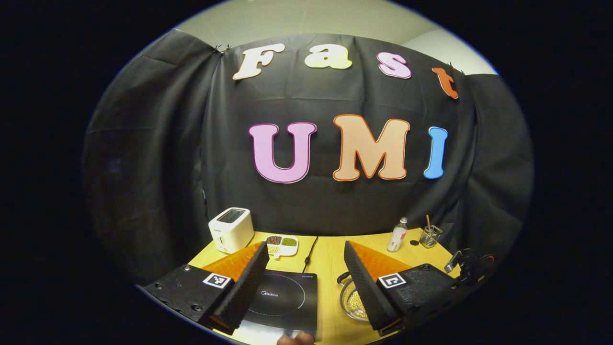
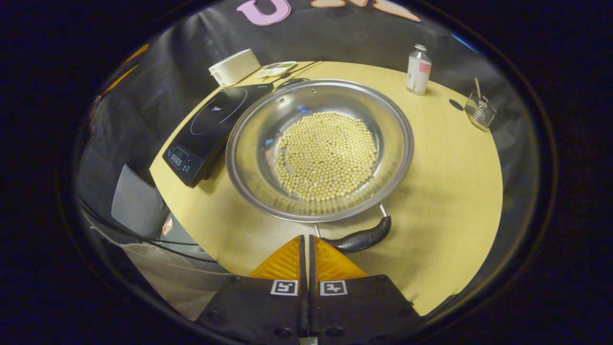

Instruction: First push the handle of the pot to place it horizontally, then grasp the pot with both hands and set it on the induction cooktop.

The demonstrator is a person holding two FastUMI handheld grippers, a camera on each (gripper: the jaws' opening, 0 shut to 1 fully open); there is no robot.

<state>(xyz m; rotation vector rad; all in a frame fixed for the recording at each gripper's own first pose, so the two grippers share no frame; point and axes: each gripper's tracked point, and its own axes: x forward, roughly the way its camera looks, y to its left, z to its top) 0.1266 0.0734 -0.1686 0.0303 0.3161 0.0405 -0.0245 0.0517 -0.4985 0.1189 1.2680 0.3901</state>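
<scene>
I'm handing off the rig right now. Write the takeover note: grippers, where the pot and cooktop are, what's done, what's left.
Left hand-held gripper: open, holding nothing, raised above the induction cooktop.
Right hand-held gripper: shut, empty, its tips at the left end of the pot's near handle.
Pot: full of beans, on the table just right of the cooktop.
Done: nothing certain; the handle push looks under way.
Left: finish the push, grasp the pot with both grippers, set it on the cooktop.
</scene>
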